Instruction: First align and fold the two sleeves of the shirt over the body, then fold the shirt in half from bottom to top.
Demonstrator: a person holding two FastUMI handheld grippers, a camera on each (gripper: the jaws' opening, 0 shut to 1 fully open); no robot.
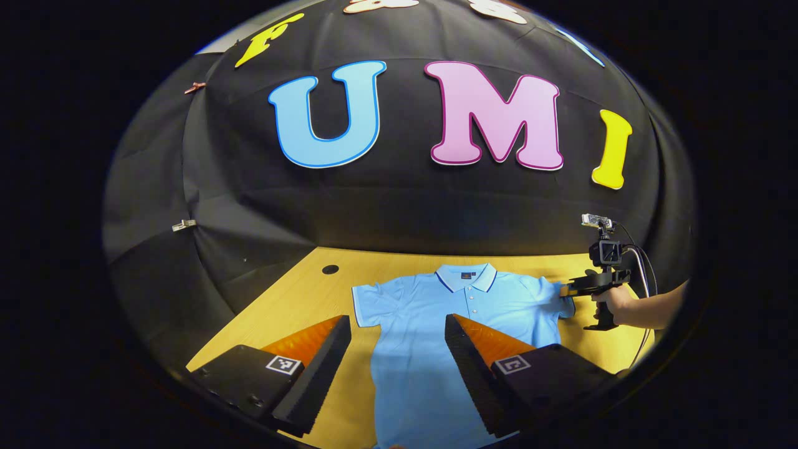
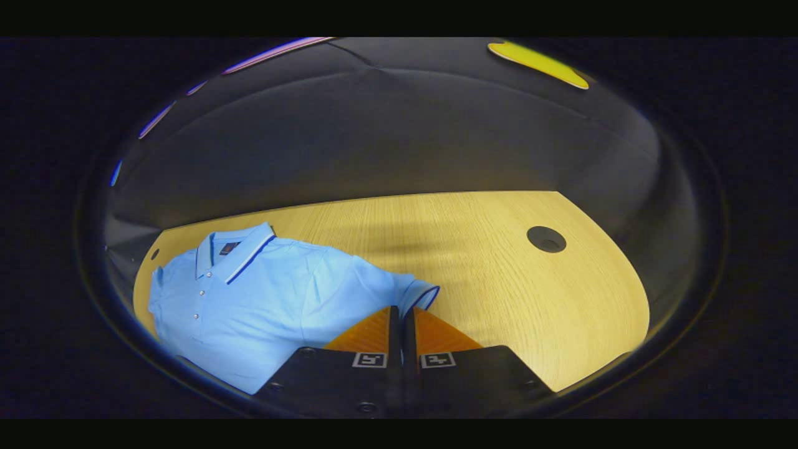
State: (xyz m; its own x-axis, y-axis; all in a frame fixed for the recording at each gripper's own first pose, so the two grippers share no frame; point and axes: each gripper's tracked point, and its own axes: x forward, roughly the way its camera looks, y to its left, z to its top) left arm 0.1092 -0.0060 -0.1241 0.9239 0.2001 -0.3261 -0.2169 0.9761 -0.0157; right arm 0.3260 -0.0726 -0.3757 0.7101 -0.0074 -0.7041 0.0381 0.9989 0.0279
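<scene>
My right tool (image 2: 402,312) pinches the sleeve (image 2: 416,293); left tool (image 1: 398,340) hangs spread over the shirt (image 1: 436,324). A thin pinch could slip, skewing the fold.

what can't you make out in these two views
- Shirt hem: left gripper view, cut off by the bottom edge and behind the left gripper.
- Sleeve cuff: right gripper view, its lower end passes behind the right gripper, so a pinch is unclear.
- Collar label: too small.
</scene>
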